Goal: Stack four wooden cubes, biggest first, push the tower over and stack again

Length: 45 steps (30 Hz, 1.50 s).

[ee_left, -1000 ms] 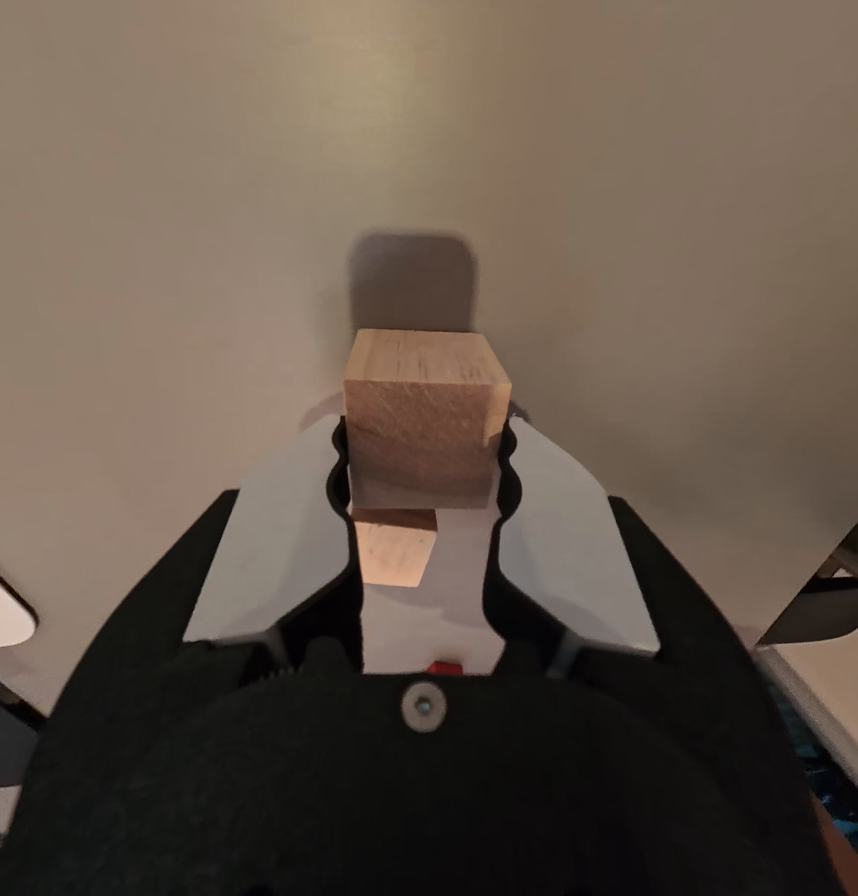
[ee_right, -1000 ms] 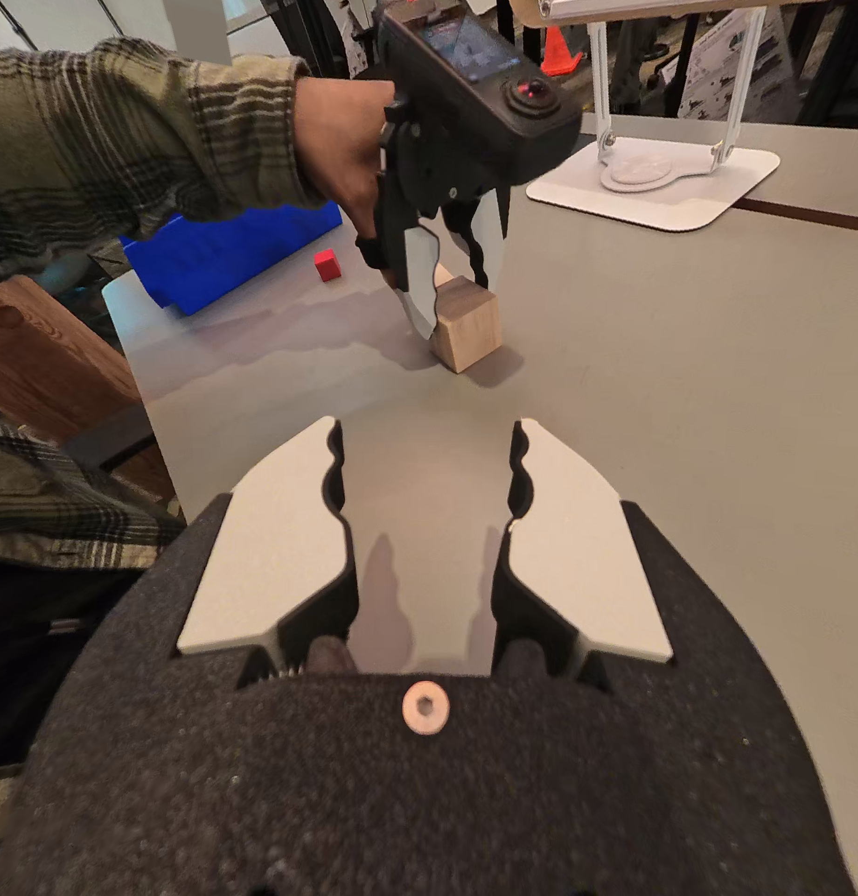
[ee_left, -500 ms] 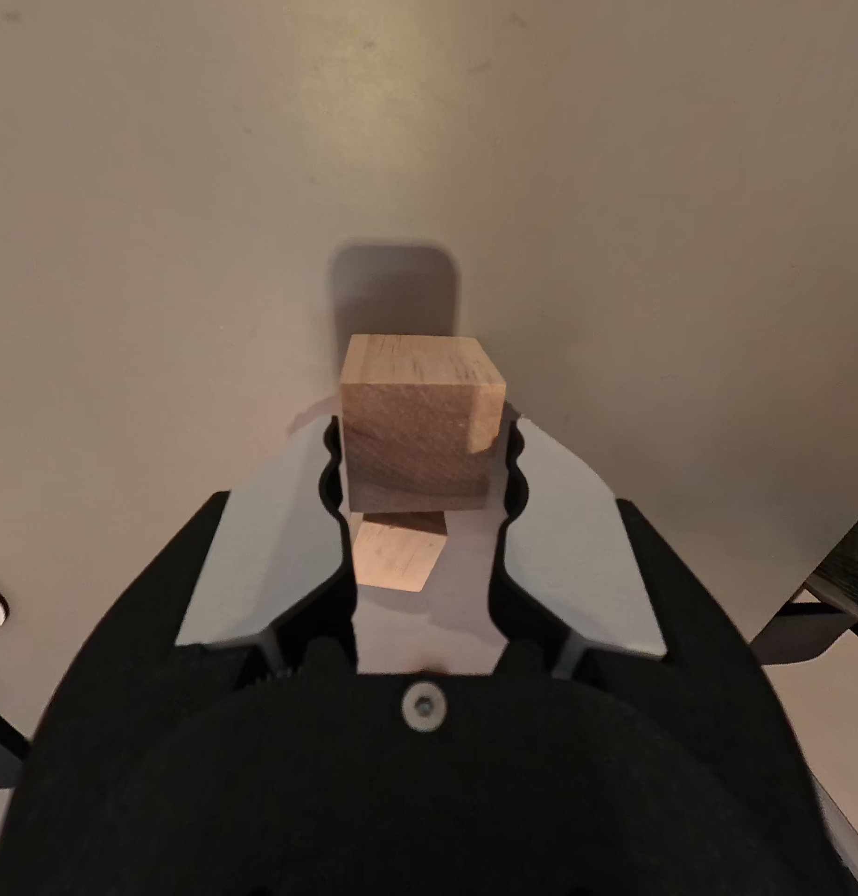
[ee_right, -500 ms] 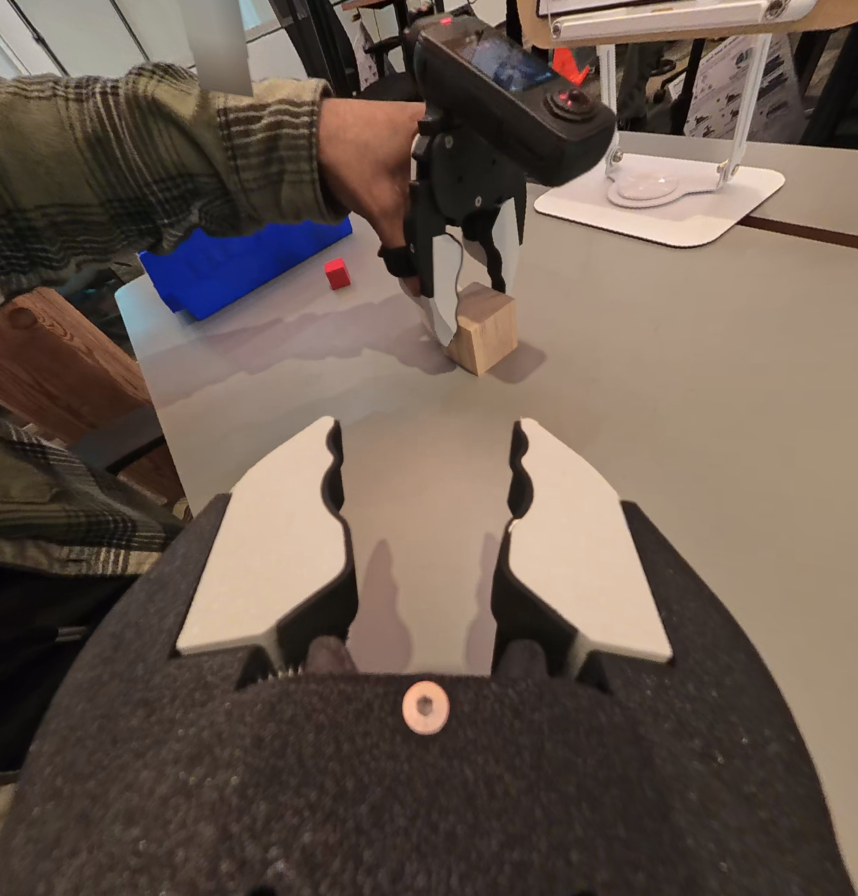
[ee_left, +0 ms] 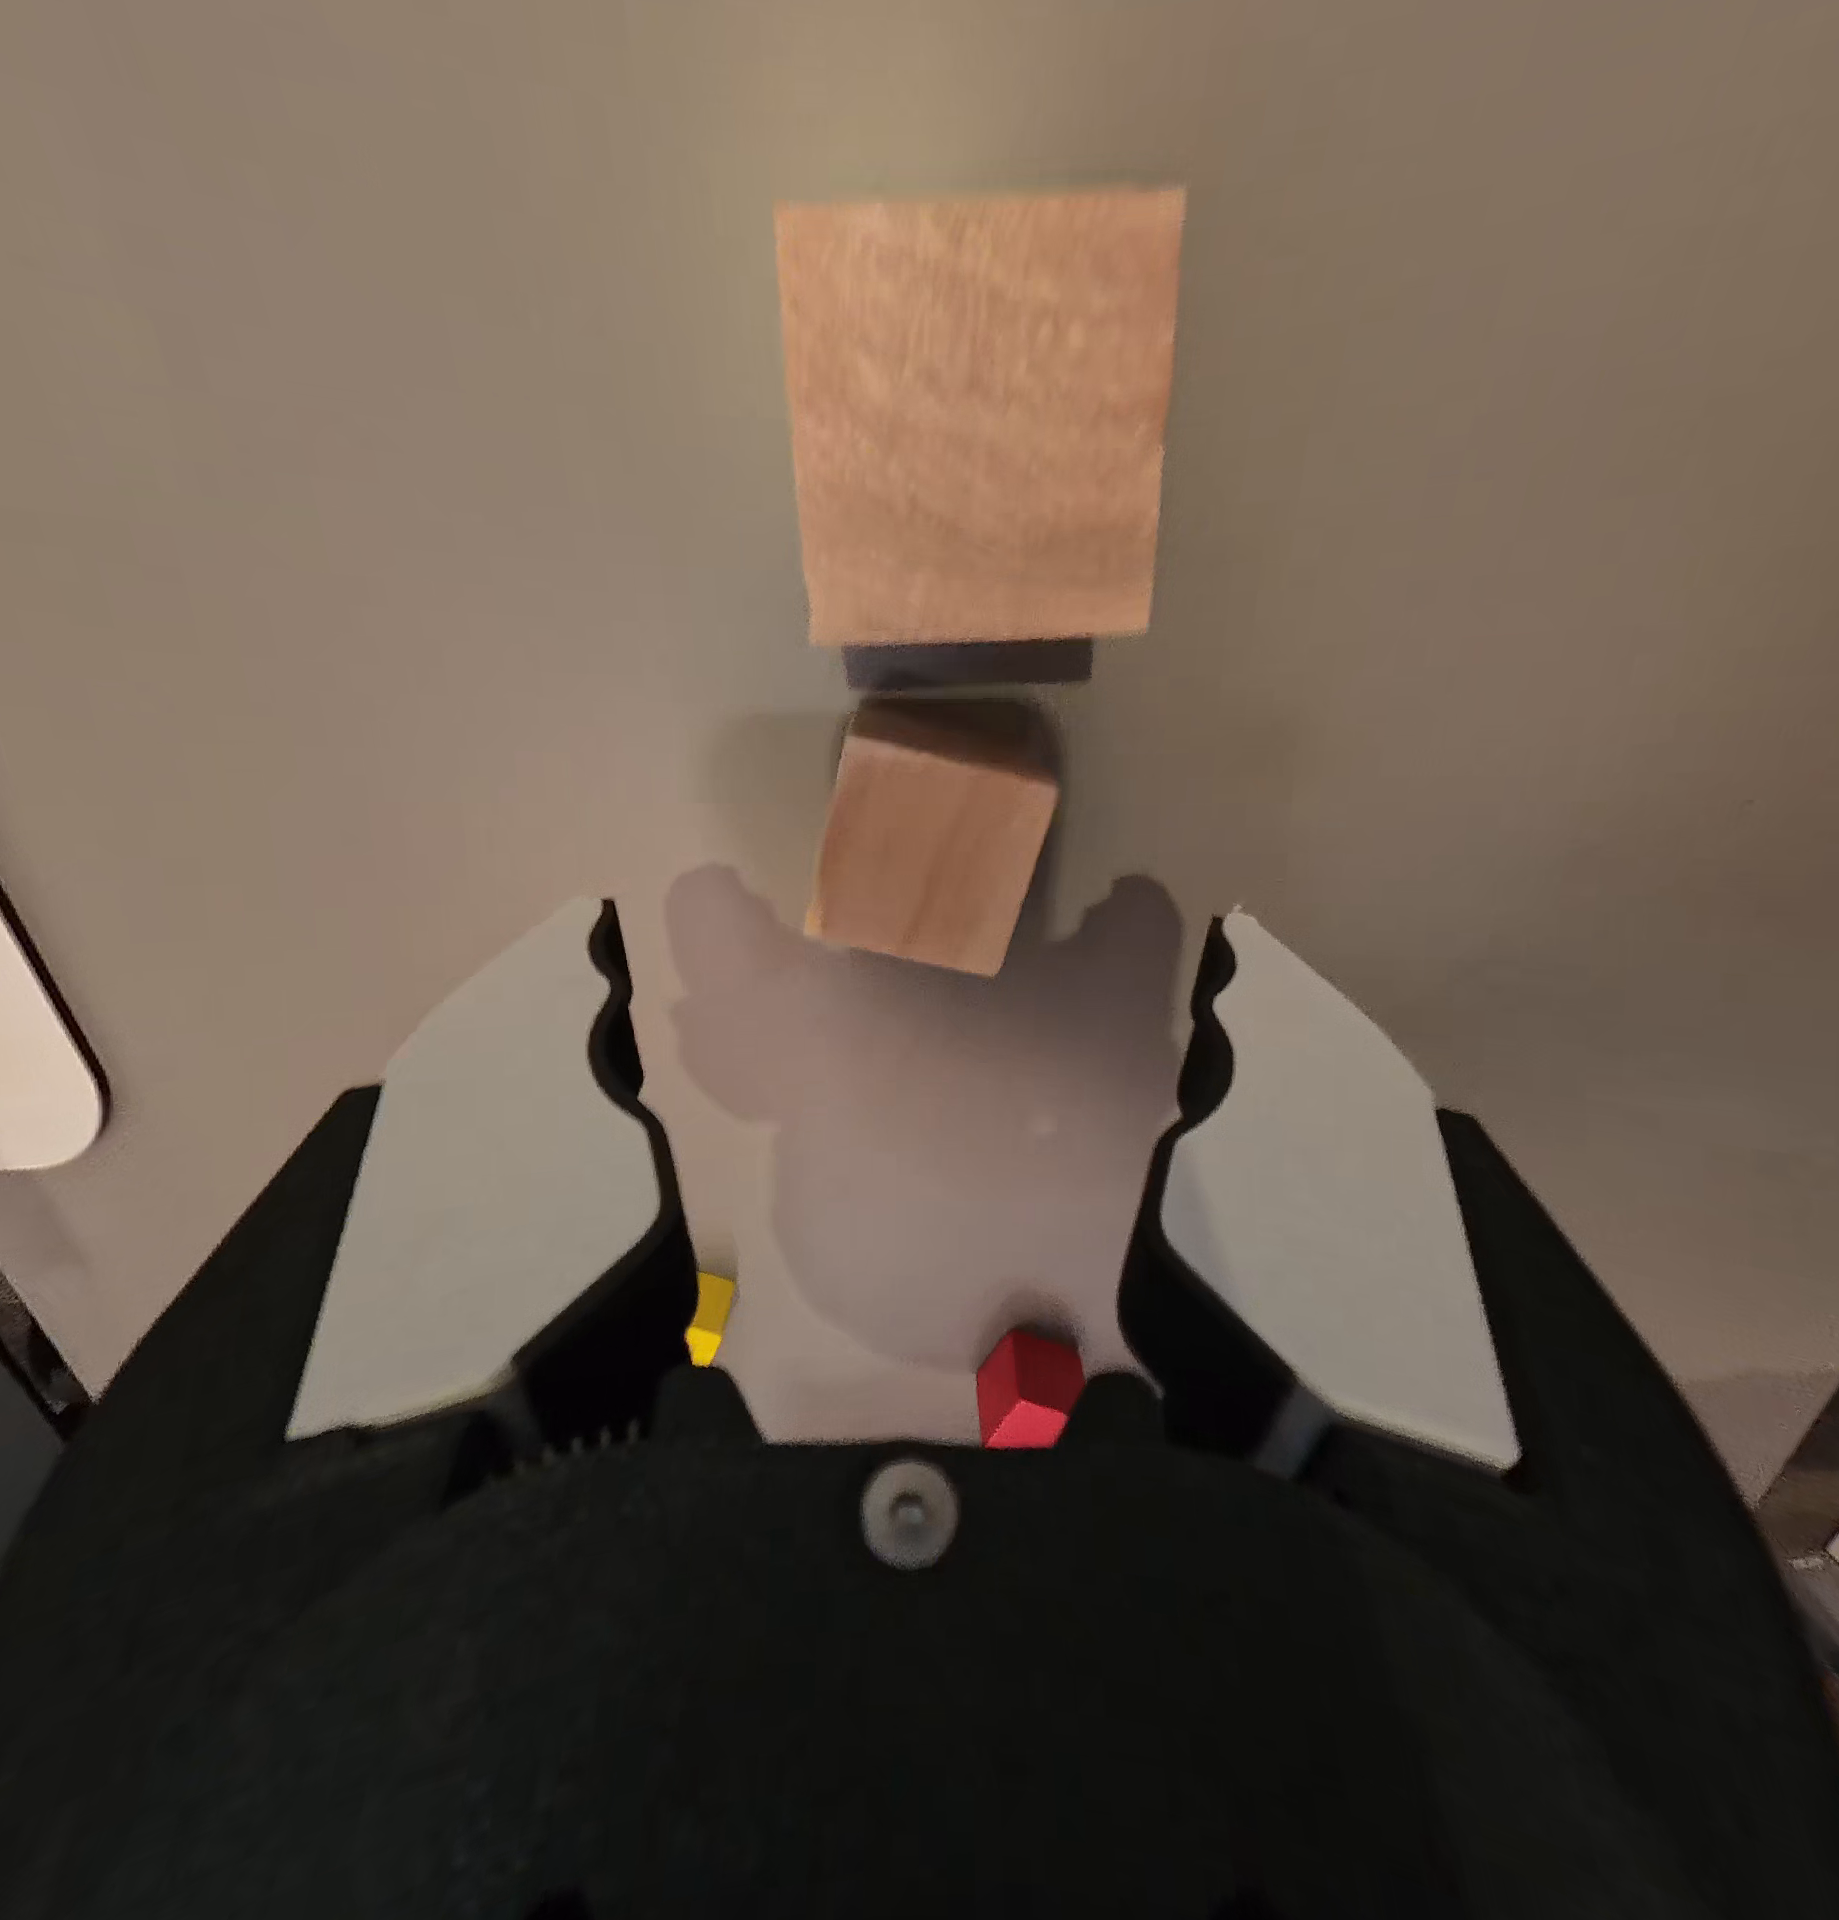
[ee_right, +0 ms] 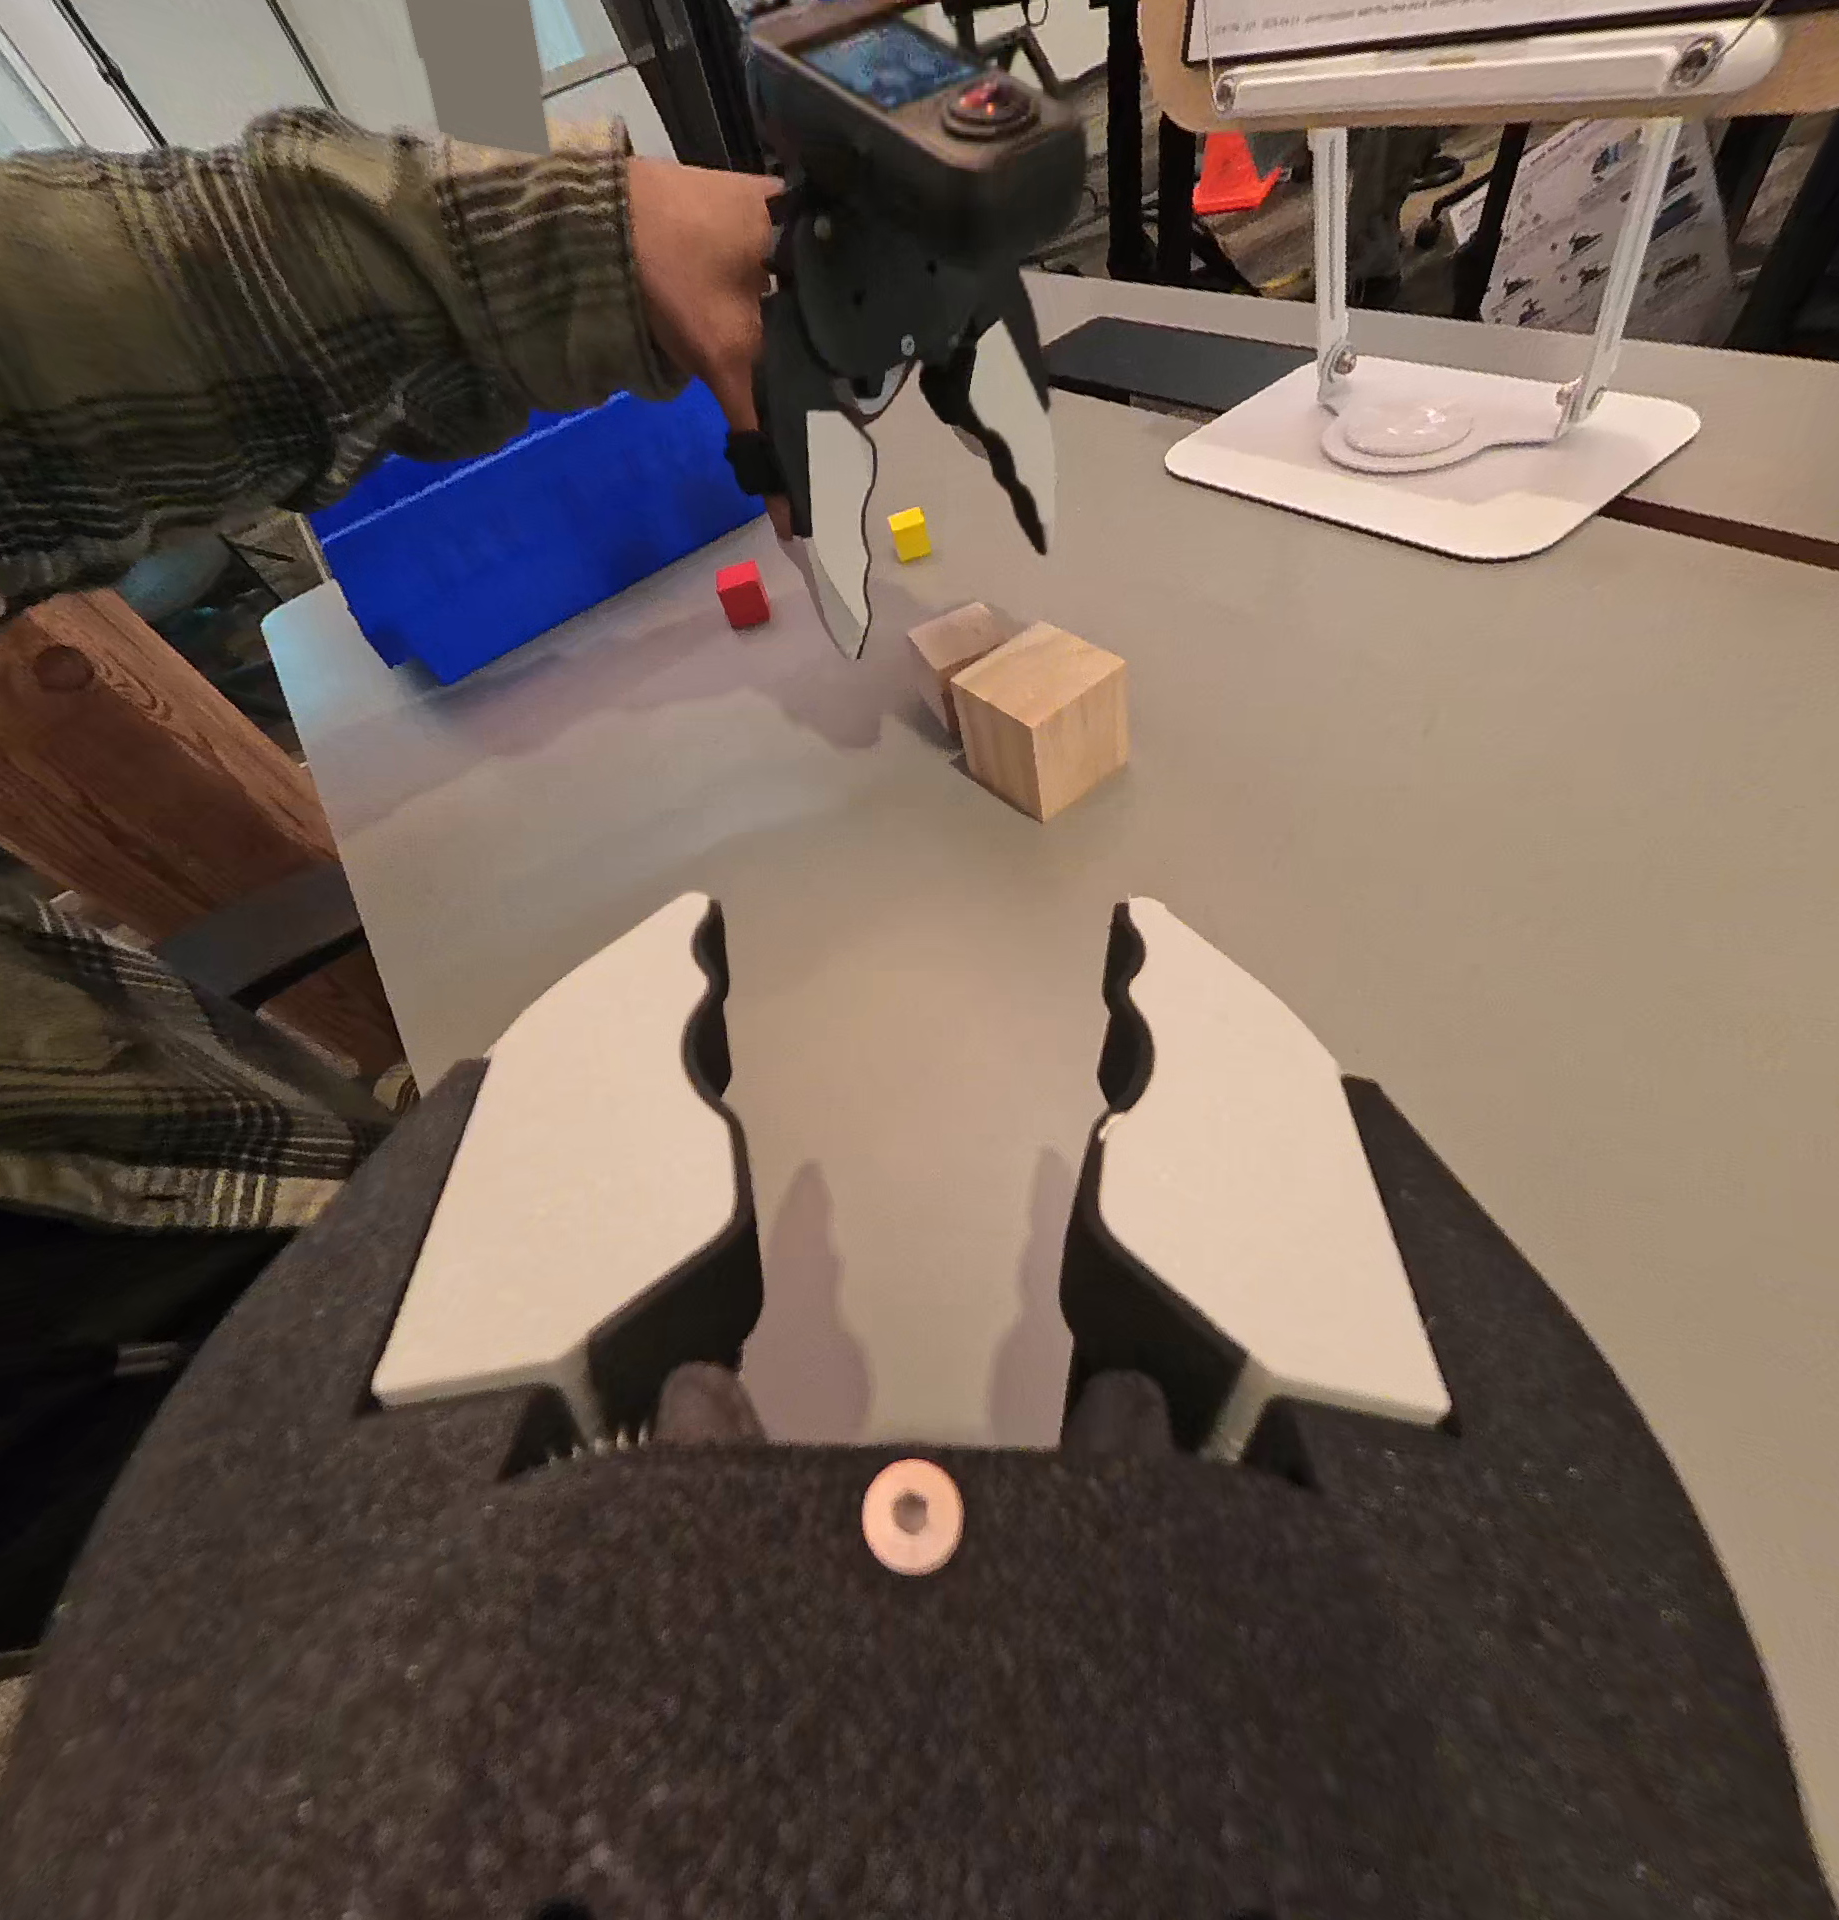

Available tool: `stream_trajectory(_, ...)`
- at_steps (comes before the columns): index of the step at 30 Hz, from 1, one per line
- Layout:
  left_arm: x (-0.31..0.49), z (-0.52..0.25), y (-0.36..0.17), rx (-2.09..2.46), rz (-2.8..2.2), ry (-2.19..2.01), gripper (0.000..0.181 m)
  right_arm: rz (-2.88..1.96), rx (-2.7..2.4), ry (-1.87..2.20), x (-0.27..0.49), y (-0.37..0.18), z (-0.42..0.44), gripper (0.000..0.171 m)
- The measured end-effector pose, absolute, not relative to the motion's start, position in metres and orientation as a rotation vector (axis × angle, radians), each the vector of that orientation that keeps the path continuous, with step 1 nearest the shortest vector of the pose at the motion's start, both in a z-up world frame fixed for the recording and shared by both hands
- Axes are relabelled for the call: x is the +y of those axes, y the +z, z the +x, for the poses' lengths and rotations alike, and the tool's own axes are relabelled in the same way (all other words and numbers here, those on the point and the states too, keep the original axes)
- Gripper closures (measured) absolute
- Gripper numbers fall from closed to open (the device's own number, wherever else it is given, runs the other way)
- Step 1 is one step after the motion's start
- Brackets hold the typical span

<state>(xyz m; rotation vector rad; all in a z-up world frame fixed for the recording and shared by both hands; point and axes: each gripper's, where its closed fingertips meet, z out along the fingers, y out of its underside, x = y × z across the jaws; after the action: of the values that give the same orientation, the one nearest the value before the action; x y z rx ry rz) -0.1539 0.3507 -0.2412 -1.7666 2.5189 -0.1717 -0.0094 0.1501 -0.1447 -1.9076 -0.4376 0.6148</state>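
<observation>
The big wooden cube [ee_left: 977,416] [ee_right: 1042,717] rests on the grey table [ee_right: 1414,831]. A smaller wooden cube [ee_left: 930,847] [ee_right: 954,642] lies just behind it, close to it. A small red cube [ee_left: 1029,1387] [ee_right: 742,593] and a small yellow cube [ee_left: 709,1333] [ee_right: 910,533] lie farther back. My left gripper [ee_left: 910,914] is open and empty, raised above the cubes; it also shows in the right wrist view [ee_right: 946,582]. My right gripper [ee_right: 915,914] is open and empty, low over the table, short of the big cube.
A blue bin [ee_right: 541,530] stands at the table's back left. A white stand base [ee_right: 1434,457] sits at the back right, with a dark flat slab [ee_right: 1175,364] beside it. A person's plaid sleeve [ee_right: 271,301] reaches in from the left. The grippers' ends are close to 25 centimetres from one another. To reach the big wooden cube [ee_left: 977,416] in a straight line is about 7 centimetres for my left fingers, about 20 centimetres for my right. It turns up in the right wrist view [ee_right: 1042,675] as well.
My left gripper opened, let go of the big cube on the table and rose up and back. The red and yellow cubes came into view. My right gripper stayed open.
</observation>
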Motion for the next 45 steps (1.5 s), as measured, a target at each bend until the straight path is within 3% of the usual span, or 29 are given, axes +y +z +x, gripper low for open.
stream_trajectory(16, 0.346, -0.153, -0.260, 2.555, -1.753, -0.200, 0.090, -1.996, -0.447, 0.525, 0.154, -0.160, -0.005, 0.096)
stream_trajectory(28, 0.344, -0.154, -0.274, 2.587, -1.779, -0.162, 0.094, -2.079, -0.469, 0.454, 0.154, -0.175, -0.001, 0.077)
stream_trajectory(32, 0.343, -0.153, -0.276, 2.581, -1.785, -0.173, 0.096, -2.088, -0.430, 0.431, 0.157, -0.176, 0.004, 0.058)
stream_trajectory(42, 0.346, -0.157, -0.281, 2.593, -1.791, -0.156, 0.102, -2.109, -0.427, 0.401, 0.160, -0.181, 0.005, 0.042)
stream_trajectory(45, 0.345, -0.158, -0.281, 2.597, -1.802, -0.169, 0.117, -2.126, -0.423, 0.390, 0.161, -0.184, 0.006, 0.038)
